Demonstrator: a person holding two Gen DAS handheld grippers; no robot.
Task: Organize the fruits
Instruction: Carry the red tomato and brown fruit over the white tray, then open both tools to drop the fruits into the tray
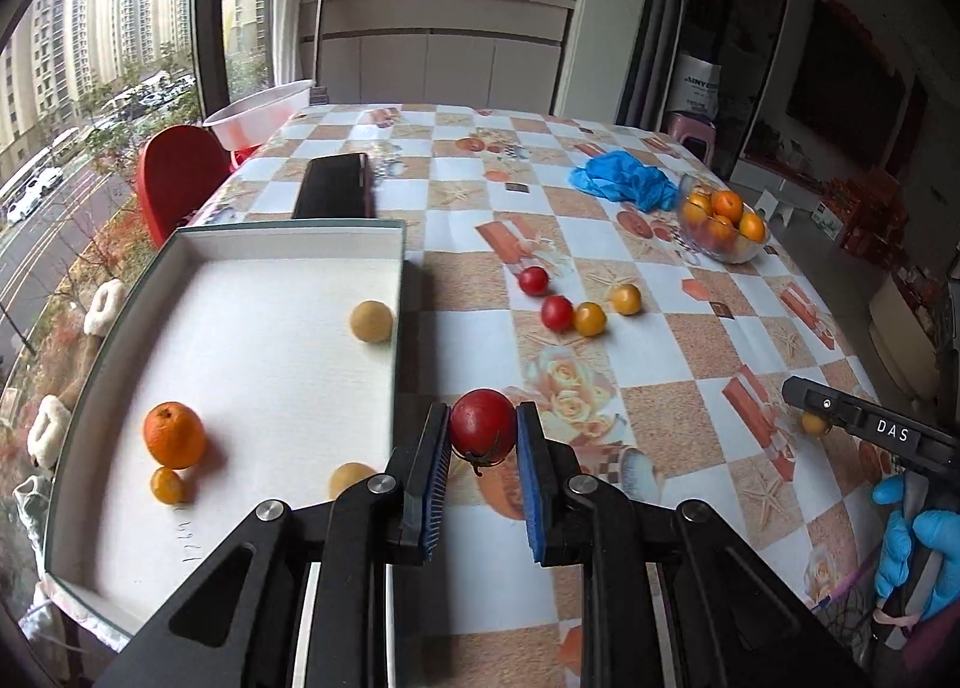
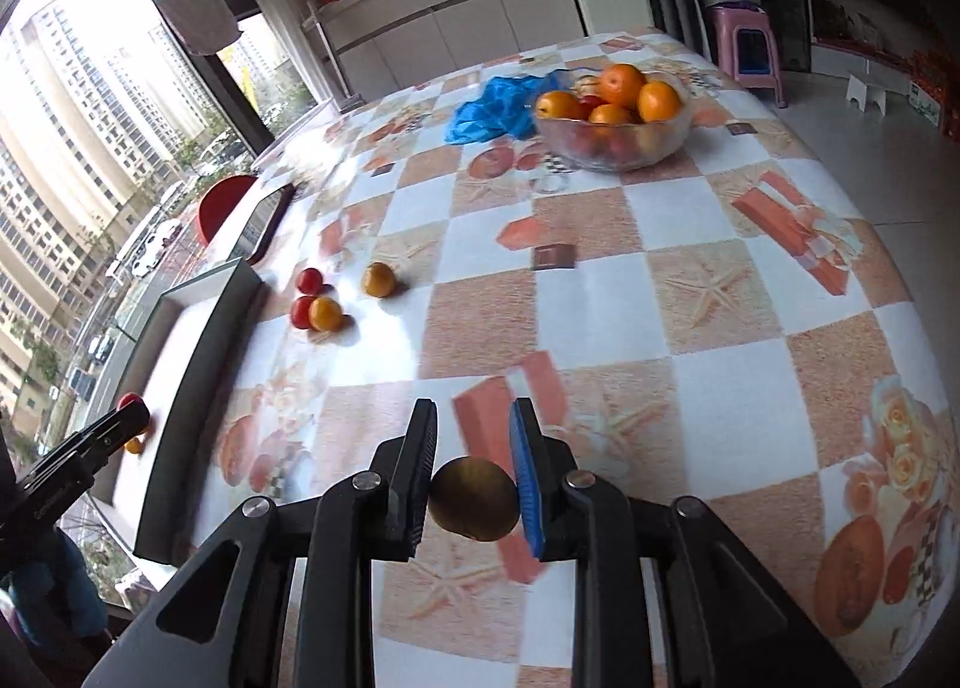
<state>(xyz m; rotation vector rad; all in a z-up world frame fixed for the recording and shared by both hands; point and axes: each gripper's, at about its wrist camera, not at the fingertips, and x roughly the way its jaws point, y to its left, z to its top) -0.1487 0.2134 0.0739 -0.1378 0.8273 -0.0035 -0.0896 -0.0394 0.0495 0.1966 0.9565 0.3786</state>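
Note:
My left gripper is shut on a red tomato, held just right of the white tray's right wall. The tray holds an orange, a small orange fruit and two pale yellow fruits. My right gripper is shut on a round yellow-brown fruit, held above the tablecloth. Two red tomatoes and two yellow fruits lie loose on the table; they also show in the right wrist view. The right gripper also shows at the right edge of the left wrist view.
A glass bowl of oranges stands at the far right with a crumpled blue glove beside it. A black phone lies behind the tray. A red chair and a white basin stand past the table's left edge.

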